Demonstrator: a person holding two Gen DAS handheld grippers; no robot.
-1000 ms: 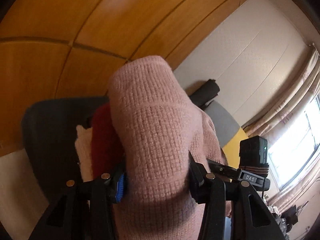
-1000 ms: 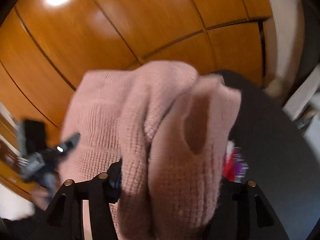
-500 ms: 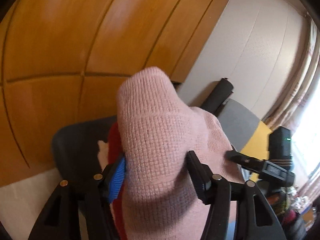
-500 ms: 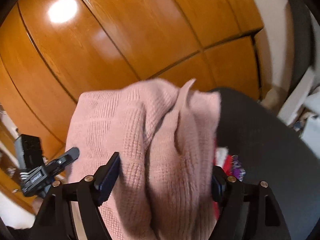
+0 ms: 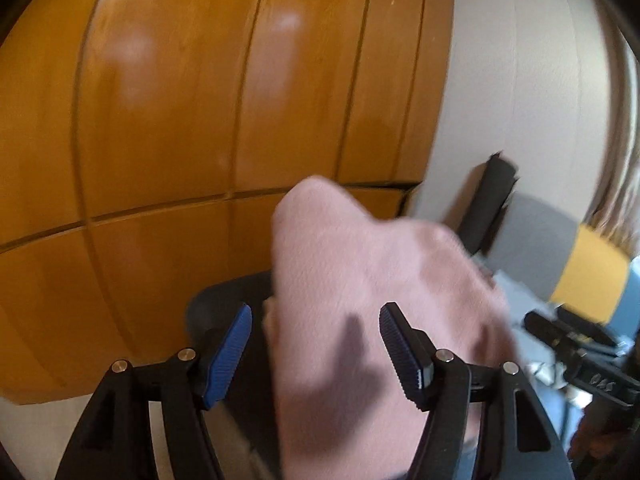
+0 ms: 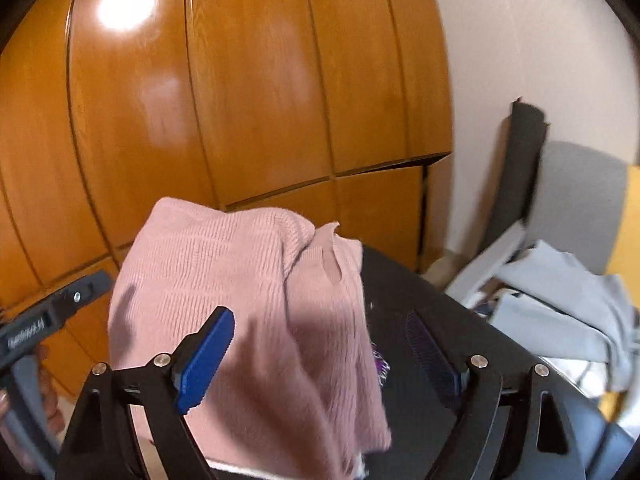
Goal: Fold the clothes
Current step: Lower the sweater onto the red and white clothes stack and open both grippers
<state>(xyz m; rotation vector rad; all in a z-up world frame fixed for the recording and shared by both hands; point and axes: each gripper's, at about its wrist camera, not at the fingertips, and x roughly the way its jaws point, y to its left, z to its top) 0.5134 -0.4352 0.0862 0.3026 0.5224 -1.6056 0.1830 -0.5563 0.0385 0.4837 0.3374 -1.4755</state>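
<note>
place: room in a home | signs: wooden wardrobe doors (image 6: 240, 100), plain white wall (image 6: 520, 60), curtain (image 5: 622, 184) at the right edge, grey clothes (image 6: 560, 304) lying in a heap

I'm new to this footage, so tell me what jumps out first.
A pink knit sweater fills the middle of both views, bunched up between the open blue pads of the right hand-held gripper and the left hand-held gripper. Behind it stands a glossy orange wooden wardrobe, and pale grey clothes lie heaped at the right.
</note>
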